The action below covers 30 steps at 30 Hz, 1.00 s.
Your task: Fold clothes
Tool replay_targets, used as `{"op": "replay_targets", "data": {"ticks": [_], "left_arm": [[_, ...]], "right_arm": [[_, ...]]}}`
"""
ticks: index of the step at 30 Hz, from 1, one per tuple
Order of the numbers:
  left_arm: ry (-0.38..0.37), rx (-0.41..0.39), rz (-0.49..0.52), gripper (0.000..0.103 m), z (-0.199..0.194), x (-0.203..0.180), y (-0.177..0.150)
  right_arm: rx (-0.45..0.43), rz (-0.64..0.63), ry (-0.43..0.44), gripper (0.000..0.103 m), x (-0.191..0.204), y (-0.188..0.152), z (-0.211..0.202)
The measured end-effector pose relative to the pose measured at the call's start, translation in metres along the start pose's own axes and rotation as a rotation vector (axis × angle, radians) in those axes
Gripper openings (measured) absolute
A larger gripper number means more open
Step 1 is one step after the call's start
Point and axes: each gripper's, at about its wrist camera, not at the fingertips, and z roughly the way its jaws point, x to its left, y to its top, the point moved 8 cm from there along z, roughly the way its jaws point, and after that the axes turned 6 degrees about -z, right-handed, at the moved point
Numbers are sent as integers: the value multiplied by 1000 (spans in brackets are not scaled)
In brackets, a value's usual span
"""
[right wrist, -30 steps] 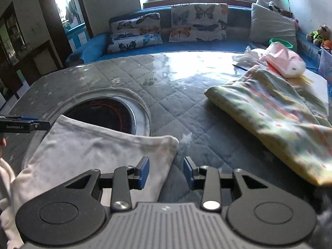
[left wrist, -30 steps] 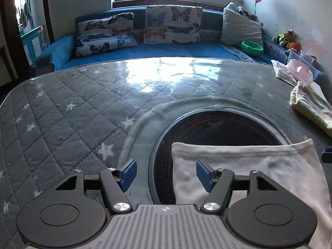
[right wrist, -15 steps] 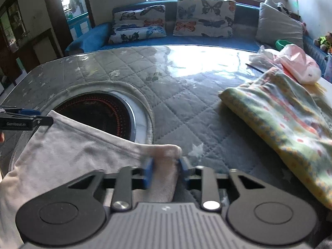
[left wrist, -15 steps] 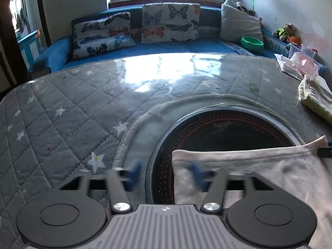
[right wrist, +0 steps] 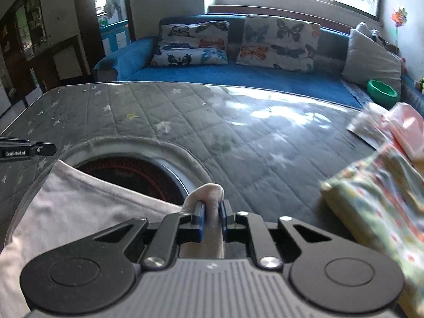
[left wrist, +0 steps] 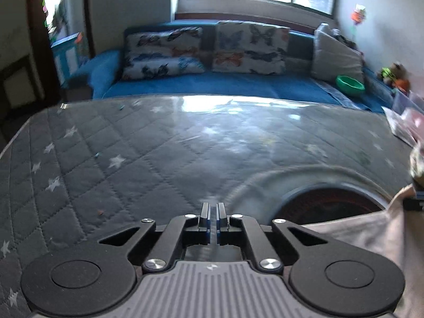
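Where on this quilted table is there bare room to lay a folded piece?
Free: the quilted cover from the round opening out to the far edge by the sofa, and its left side. Crowded: the right edge, with the patterned cloth and pink bag; the near side holds the white garment.

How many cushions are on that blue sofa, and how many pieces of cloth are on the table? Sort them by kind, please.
Butterfly cushions: 3
Grey cushion: 1
White garment: 1
Patterned cloth: 1
Total: 6
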Motion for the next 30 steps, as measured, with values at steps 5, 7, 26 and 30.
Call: {"op": "replay_targets", "data": {"ticks": [5,7,26,30], "left_arm": [[-13,21,-34,13,-18,25,-6],[0,11,-23,24,-34,35,-12],[220,33,-71,70,-165,155,-132],[212,41,-105,70,-158,160,-142]], "right_arm": [[17,-52,-24,23,7,4,8],[15,-62,-21,25,8,1,-1],[26,-301,384,53,167,-77,-112],[45,-373,446,53,205,-94,-124]]}}
